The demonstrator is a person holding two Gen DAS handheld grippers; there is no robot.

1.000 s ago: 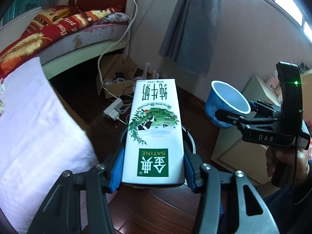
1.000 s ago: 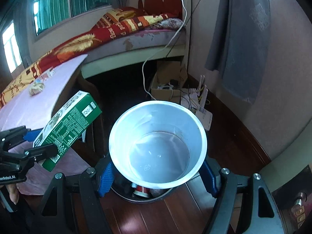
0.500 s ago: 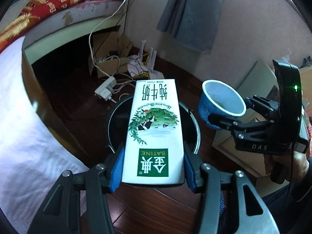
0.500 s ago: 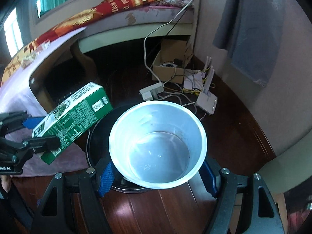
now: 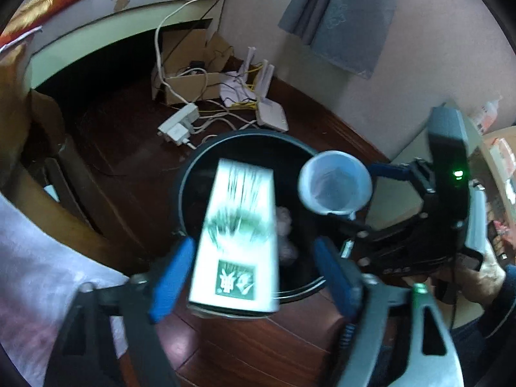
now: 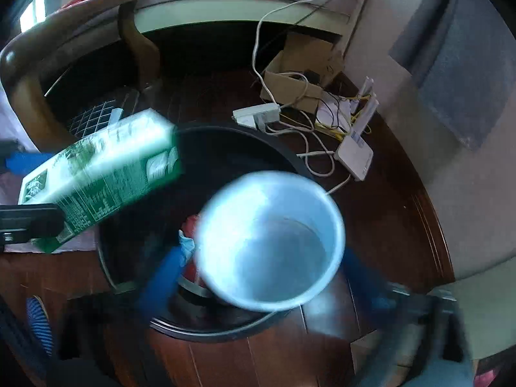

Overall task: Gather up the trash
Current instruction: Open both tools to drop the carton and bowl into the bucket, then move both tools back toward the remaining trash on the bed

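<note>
A green-and-white milk carton [image 5: 235,242] is blurred between the blue pads of my left gripper [image 5: 251,248], whose jaws are opening; there are gaps on both sides of it. It hangs over the black trash bin [image 5: 245,135]. A pale blue cup [image 6: 271,242], also blurred, is loose between the opening jaws of my right gripper [image 6: 262,254], above the same bin [image 6: 206,332]. In the left wrist view the cup [image 5: 335,182] and right gripper [image 5: 358,193] are at the right. In the right wrist view the carton [image 6: 96,180] and left gripper [image 6: 25,190] are at the left.
Crumpled white trash [image 5: 283,222] lies in the bin. Beyond it on the dark wood floor are a power strip [image 5: 177,125], a cardboard box [image 5: 190,87], a white router [image 5: 271,116] and cables. A cloth-covered table [image 5: 42,258] stands left, a pale cabinet [image 5: 416,148] right.
Both grippers have sunk towards the bin and their jaws have spread. The carton and the cup, firmly held before, are now loose and blurred over the bin.
</note>
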